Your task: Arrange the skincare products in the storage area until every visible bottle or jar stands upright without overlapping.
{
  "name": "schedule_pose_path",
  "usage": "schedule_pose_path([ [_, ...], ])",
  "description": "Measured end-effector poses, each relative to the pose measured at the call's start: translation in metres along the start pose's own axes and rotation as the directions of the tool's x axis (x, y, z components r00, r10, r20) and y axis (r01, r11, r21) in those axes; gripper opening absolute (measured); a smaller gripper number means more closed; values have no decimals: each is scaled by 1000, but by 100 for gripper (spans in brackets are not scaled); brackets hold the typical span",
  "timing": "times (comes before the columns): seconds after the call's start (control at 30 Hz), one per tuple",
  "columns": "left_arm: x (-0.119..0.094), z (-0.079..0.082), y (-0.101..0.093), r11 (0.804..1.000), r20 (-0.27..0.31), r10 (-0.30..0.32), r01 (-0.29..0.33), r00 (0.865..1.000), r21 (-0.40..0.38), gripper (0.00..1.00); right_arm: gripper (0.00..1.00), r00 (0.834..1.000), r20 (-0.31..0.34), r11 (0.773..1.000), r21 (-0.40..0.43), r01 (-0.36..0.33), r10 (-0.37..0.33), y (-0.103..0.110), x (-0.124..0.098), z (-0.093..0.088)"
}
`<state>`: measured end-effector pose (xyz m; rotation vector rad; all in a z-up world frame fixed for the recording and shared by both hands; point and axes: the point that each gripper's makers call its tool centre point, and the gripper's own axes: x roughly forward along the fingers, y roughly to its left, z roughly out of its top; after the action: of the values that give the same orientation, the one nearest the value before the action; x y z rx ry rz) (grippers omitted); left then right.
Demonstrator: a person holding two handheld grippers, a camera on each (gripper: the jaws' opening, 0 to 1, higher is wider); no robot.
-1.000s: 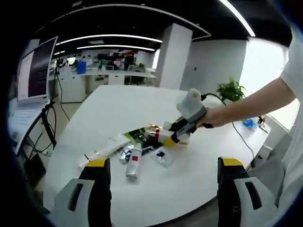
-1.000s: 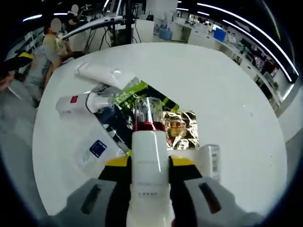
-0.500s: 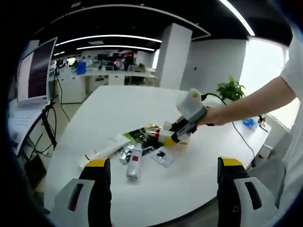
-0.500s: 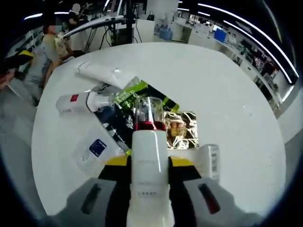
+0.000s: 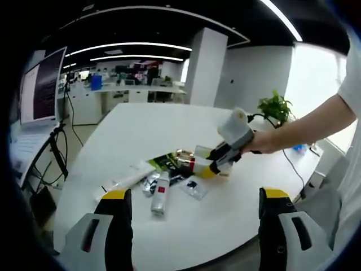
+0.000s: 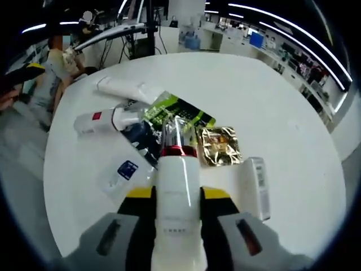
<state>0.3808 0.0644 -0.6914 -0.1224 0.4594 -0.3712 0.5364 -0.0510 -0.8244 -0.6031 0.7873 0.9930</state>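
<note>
- Right gripper (image 6: 176, 195) clamped on white bottle (image 6: 177, 192); left gripper (image 5: 192, 212) apart, idle.
- Best lowered base-first onto bare desk (image 6: 293, 113), away from clutter.

Both views are bright and evenly lit. Light comes from long ceiling light strips (image 5: 132, 46) overhead and, in the left gripper view, from a washed-out window (image 5: 316, 84) far ahead of the gripper to its right. The white desk (image 6: 271, 113) reflects softly, with only faint shadows under the items. A gold foil sachet (image 6: 220, 147) glints just ahead of the right gripper. Fisheye bending curves straight lines near the edges, and the far office is soft.
</note>
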Motion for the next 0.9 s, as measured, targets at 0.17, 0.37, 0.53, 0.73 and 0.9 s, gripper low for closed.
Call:
schedule_pose_path([
  [0.17, -1, 3, -3, 1000, 1, -4, 4, 1000, -3, 91, 29, 1000, 29, 1000, 20, 8, -9, 3, -12, -2],
  [0.37, -1, 2, 3, 1000, 5, -7, 7, 1000, -24, 90, 28, 997, 75, 999, 45, 20, -23, 8, -27, 1],
  [0.53, -1, 0, 6, 1000, 3, -10, 10, 1000, -22, 90, 28, 997, 80, 999, 47, 14, -18, 13, -32, -3],
  [0.73, 1, 6, -3, 999, 9, -19, 19, 1000, -41, 89, 28, 996, 87, 998, 68, 10, -16, 18, -36, -9],
  [0.9, 2, 9, -8, 993, 26, -23, 26, 999, -113, 88, 28, 994, 110, 996, 87, 10, -20, 23, -44, -9],
])
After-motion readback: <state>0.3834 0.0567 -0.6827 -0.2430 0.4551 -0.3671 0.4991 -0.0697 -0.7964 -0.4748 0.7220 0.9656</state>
